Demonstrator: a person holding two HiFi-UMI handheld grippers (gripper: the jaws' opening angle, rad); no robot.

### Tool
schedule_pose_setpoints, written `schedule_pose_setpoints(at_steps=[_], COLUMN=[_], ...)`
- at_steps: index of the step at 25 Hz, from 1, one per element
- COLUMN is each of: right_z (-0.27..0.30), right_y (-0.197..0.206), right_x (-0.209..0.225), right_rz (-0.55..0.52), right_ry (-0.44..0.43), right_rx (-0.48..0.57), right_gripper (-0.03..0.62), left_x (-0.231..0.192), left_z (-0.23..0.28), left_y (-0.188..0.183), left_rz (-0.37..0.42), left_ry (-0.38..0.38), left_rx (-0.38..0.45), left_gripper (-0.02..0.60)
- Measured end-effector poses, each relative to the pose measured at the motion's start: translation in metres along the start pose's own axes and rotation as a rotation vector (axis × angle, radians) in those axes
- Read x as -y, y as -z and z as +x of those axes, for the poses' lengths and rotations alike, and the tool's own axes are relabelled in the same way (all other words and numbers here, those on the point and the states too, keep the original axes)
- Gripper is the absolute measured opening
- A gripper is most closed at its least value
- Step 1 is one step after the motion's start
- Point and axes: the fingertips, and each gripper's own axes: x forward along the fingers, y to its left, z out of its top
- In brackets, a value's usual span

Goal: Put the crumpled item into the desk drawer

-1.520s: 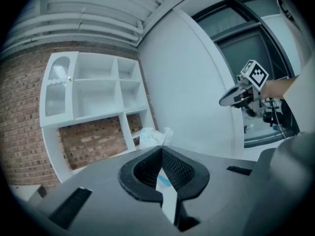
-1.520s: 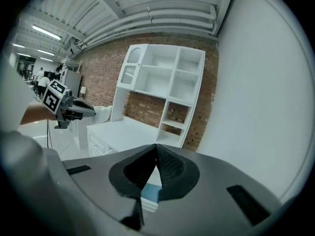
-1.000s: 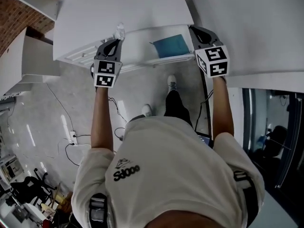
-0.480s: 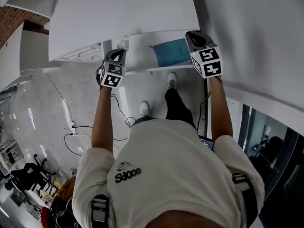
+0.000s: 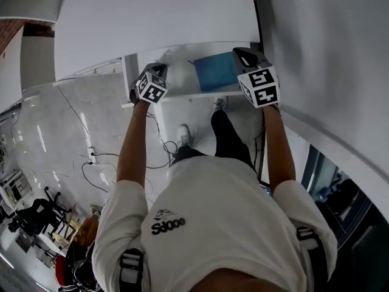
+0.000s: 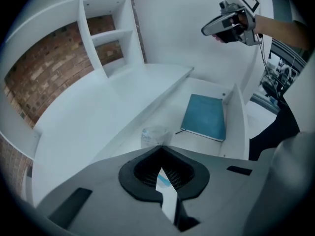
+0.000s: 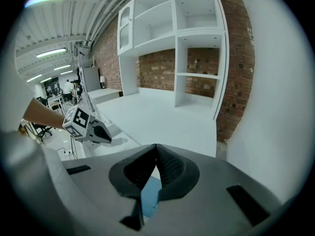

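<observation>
Crumpled thing's in the drawer, both tongs empty

Both arms reach straight out from the shoulders. The left gripper (image 6: pixel 161 152) hangs over the left end of the open drawer (image 6: pixel 234 116), tongs pressed together on nothing, probably just clear of the drop. The right gripper (image 7: pixel 155 148), also pinched closed and empty, hovers at the right end, maybe ready to push the drawer shut. The crumpled item (image 6: pixel 154 135) lies on the drawer floor just beside the blue notebook (image 6: pixel 205 116), under the edge of the white desk top (image 6: pixel 98 117). Looks basically done to me.
</observation>
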Motion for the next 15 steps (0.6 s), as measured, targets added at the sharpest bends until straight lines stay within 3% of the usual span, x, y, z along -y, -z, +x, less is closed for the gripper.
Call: schedule_pose_setpoints(at_steps=[10, 15], right_z=[0.037, 0.047], right_y=[0.023, 0.031], right_x=[0.019, 0.037], right_rz=[0.021, 0.021], right_ry=[-0.078, -0.074], right_rx=[-0.055, -0.076], right_gripper=[0.005, 0.005], left_x=[-0.009, -0.014], left_z=[0.092, 0.12], left_y=[-0.008, -0.008], left_rz=[-0.027, -0.096], left_ry=[0.04, 0.039], left_rx=[-0.114, -0.136], left_gripper=[0.017, 0.017])
